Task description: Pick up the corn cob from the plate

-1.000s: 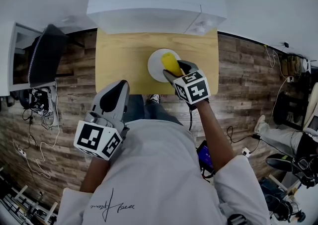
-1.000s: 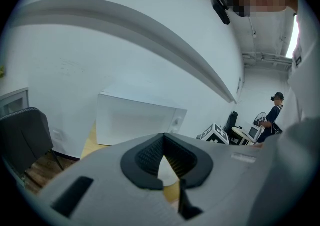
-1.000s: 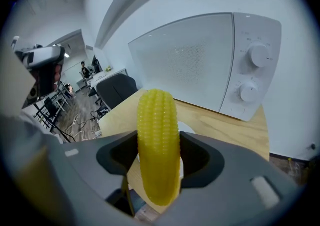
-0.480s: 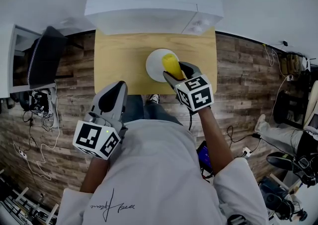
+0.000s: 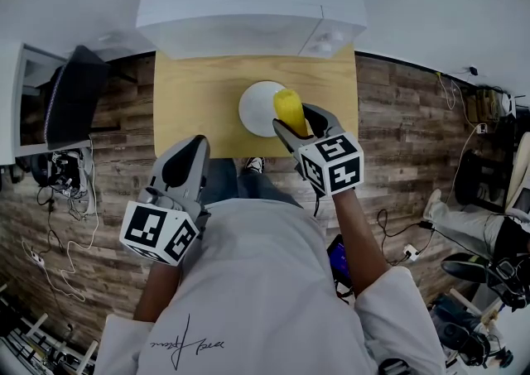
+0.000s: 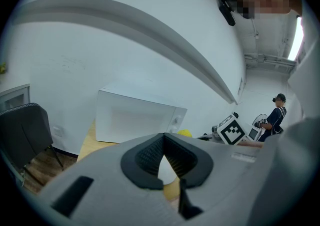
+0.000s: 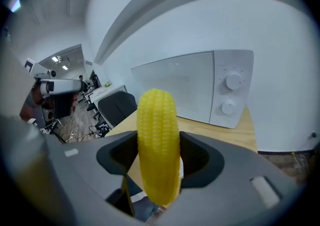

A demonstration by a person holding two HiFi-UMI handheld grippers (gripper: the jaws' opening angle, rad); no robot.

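Right gripper (image 7: pixel 159 162) clamped on corn cob (image 7: pixel 157 125), upright between its jaws, plate (image 5: pixel 253 107) just beyond them; lift looks nearly done; left gripper (image 6: pixel 164 156) closed on nothing.

Bright, even light throughout; a ceiling lamp (image 6: pixel 299 38) glares above and right of the left claw (image 6: pixel 163 156), fisheye bends all edges, and the nearest claw surfaces look soft.

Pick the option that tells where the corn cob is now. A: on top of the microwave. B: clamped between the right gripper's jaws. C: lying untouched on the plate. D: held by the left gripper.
B: the right gripper view shows the corn cob between the jaws of the right gripper, both pads pressed against its sides.
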